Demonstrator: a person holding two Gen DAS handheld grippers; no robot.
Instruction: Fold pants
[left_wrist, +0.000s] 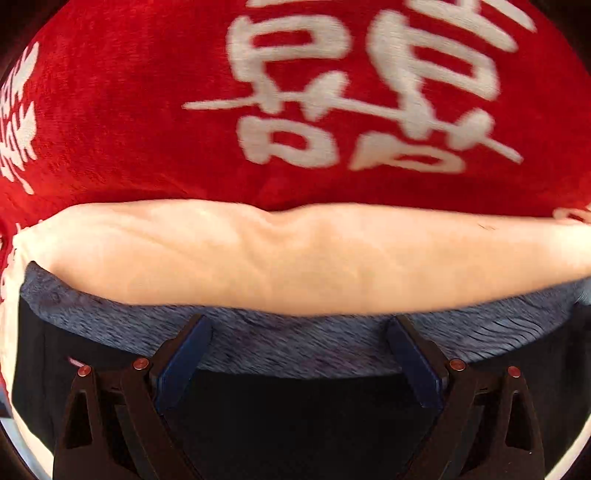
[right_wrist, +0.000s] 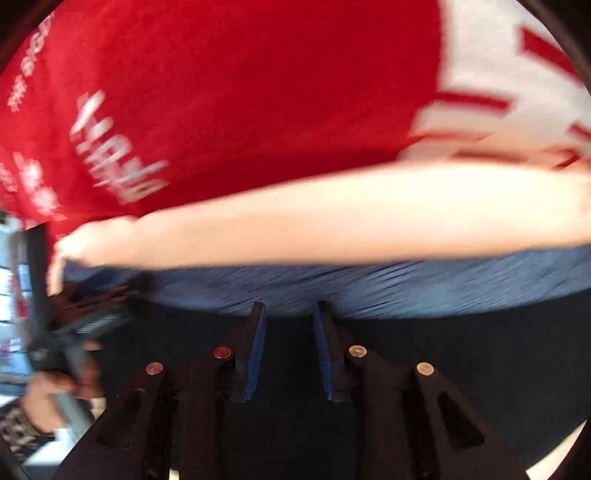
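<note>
1. While the red blanket (left_wrist: 129, 110) is lying beneath everything, the left gripper (left_wrist: 299, 354) is hovering near its lower edge, jaws wide and empty, probably readying a grasp.
2. The pants (left_wrist: 288, 258), peach outside and grey-blue inside, are resting folded across that blanket.
3. The right gripper (right_wrist: 290, 350), narrowly parted, is gripping nothing, apparently just clear of the cloth.

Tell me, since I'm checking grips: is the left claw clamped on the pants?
No, the left claw stands wide open, with nothing between its pads above the pants.
</note>
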